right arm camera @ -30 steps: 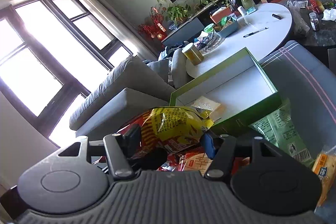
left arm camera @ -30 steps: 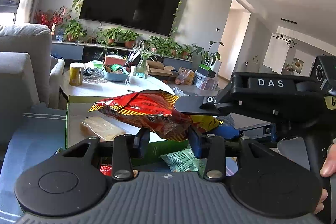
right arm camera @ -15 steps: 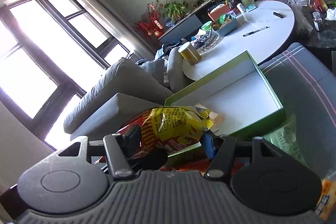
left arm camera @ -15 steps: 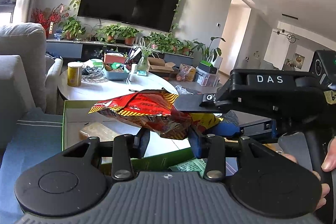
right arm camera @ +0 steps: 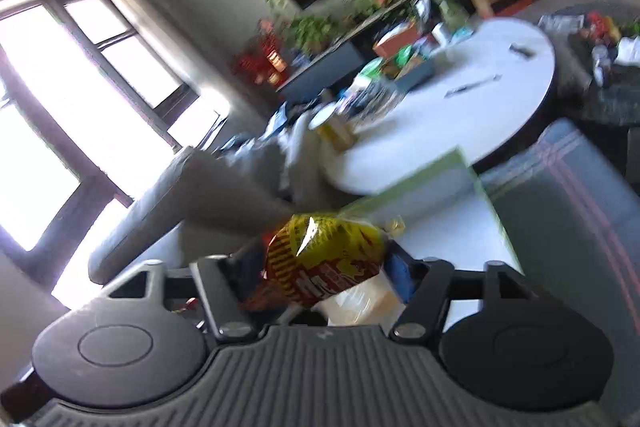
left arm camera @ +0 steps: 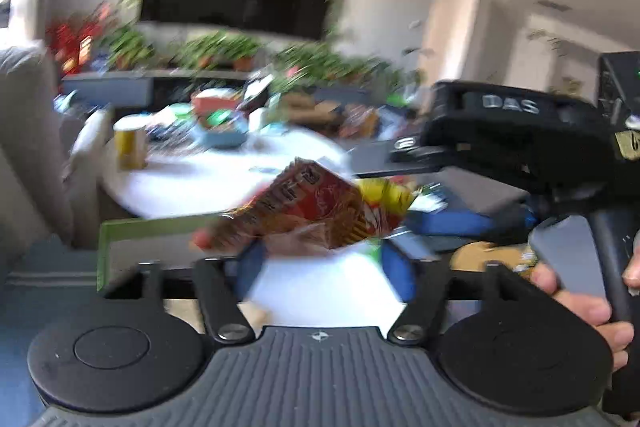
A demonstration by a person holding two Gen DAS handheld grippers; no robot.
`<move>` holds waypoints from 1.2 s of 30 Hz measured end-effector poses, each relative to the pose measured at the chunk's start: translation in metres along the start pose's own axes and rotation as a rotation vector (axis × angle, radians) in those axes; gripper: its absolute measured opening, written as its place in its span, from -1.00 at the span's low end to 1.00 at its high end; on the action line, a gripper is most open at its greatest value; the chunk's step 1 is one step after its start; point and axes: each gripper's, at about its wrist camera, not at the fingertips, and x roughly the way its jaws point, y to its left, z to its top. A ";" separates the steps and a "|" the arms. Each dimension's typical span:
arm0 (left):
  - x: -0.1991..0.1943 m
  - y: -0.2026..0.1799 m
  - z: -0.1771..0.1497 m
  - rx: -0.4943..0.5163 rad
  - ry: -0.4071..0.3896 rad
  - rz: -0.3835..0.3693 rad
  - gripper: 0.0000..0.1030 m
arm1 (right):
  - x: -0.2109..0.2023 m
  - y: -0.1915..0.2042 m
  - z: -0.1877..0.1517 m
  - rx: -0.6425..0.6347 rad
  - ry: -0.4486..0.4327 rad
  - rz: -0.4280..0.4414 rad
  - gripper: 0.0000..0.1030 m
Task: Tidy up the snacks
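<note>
While both views are smearing with blur, the left gripper (left arm camera: 320, 263) is standing with its blue pads spread, jaws having just been opening, and the red-and-yellow snack bag (left arm camera: 320, 215) is hanging tilted above the green-rimmed box (left arm camera: 105, 239), apparently clear of those pads (blur is making contact hard to judge). Over the box's white floor, the right gripper (right arm camera: 326, 269) is also widening, the bag (right arm camera: 324, 261) lying between its fingers, its grip uncertain
</note>
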 end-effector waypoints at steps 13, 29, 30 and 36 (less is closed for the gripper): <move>-0.078 0.026 -0.064 -0.096 0.064 0.007 0.55 | -0.021 -0.035 -0.067 0.045 0.121 -0.061 1.00; -0.081 0.007 -0.116 -0.197 0.232 -0.090 0.21 | -0.015 -0.011 -0.134 0.042 0.358 -0.004 1.00; -0.080 0.004 -0.122 -0.213 0.236 -0.092 0.20 | -0.018 -0.009 -0.138 0.032 0.338 -0.009 1.00; -0.087 -0.014 -0.129 -0.183 0.217 -0.042 -0.04 | -0.026 0.004 -0.151 -0.012 0.274 -0.029 0.60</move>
